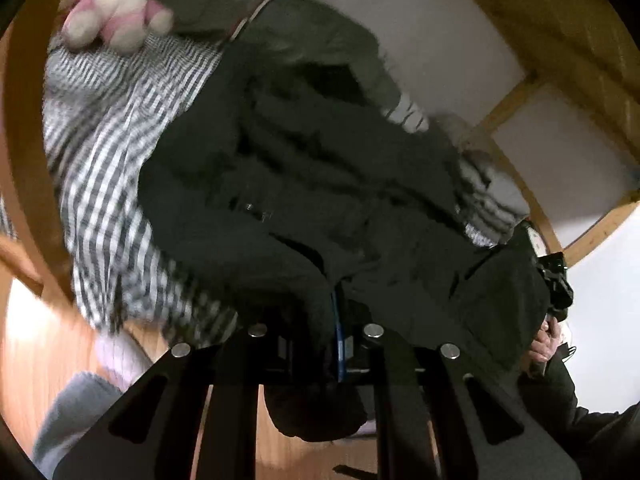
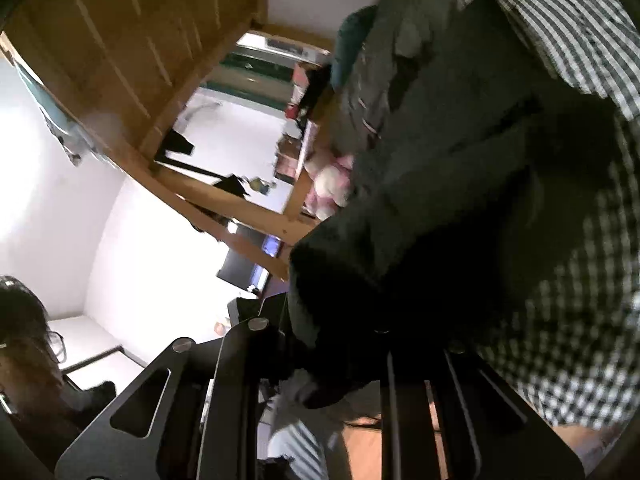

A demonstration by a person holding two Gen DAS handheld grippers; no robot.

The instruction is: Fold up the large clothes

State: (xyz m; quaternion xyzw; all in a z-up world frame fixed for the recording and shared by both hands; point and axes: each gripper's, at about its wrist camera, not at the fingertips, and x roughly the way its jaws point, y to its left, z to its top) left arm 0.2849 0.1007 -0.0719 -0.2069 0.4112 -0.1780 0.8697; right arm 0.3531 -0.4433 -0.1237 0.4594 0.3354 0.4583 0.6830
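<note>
white walls (image 2: 52,184) glare with bright light behind a wooden bunk-bed frame (image 2: 224,200) and its slatted underside (image 2: 132,28). a checked bedsheet (image 1: 108,148) covers the bed, and a pink plush toy (image 1: 116,16) lies on it above warm wooden floor (image 1: 40,344).

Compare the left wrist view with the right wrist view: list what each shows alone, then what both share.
Left wrist only: a hand at the right edge beside the hanging cloth, and a folded grey striped garment behind the dark one.

Right wrist only: the room beyond, with a wooden ladder, a dark screen and a person's hair at the left edge.

Both: the dark green garment clamped in the left gripper and the right gripper, the checked bedding, and the pink plush toy.
</note>
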